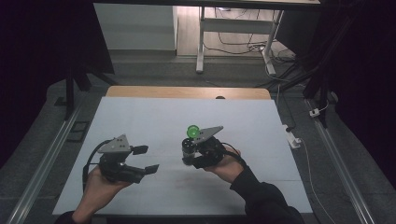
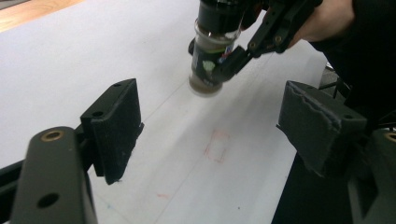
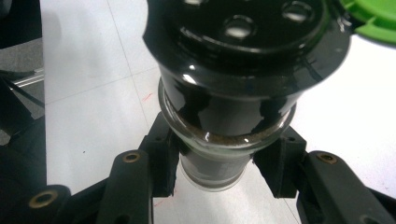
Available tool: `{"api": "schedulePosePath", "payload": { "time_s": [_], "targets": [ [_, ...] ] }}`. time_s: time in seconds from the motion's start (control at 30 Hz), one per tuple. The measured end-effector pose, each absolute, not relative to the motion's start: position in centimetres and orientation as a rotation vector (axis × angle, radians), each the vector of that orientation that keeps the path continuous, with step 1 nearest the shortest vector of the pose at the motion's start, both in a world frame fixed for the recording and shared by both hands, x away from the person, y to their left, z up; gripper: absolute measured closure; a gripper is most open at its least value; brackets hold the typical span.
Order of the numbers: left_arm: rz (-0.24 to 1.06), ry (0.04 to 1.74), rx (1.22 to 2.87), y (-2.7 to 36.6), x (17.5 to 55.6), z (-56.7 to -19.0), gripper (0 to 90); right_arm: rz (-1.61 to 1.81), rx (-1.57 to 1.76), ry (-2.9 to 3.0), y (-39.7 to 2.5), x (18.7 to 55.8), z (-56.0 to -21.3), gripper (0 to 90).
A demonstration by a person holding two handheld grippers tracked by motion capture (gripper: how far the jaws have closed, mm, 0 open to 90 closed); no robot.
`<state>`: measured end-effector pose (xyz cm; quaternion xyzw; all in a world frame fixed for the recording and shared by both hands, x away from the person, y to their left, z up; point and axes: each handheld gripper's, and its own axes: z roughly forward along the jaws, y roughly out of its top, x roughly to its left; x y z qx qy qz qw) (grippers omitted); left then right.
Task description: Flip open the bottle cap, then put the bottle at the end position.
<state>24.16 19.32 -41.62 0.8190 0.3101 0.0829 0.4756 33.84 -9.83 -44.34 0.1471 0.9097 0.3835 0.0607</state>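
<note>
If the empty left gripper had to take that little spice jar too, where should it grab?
Probably the glass base of the spice jar, from the side. The right gripper already clamps the glass body just under the wide black shaker top, so the lower end is the bare, round, parallel-sided part; the left gripper stands open.

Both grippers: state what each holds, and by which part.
Right gripper clamps the spice jar around its glass body, below the black shaker top. Left gripper holds nothing.

surface: white table point(image 1: 140, 121) | wooden far edge point(image 1: 187, 92) | faint red marks point(image 2: 217, 145)
</note>
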Motion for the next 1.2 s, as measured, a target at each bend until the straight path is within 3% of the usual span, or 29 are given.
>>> {"api": "schedulePosePath", "payload": {
  "time_s": [0.57,1.2],
  "targets": [
    [0.243,0.896,1.968,23.9,20.1,-44.7,4.8,1.162,0.467,2.735,-10.1,34.1,-44.2,53.0],
    [0.251,1.016,2.000,26.2,18.2,-47.2,0.0,1.181,0.513,2.706,-9.8,35.4,-44.2,53.0]
  ]
}}
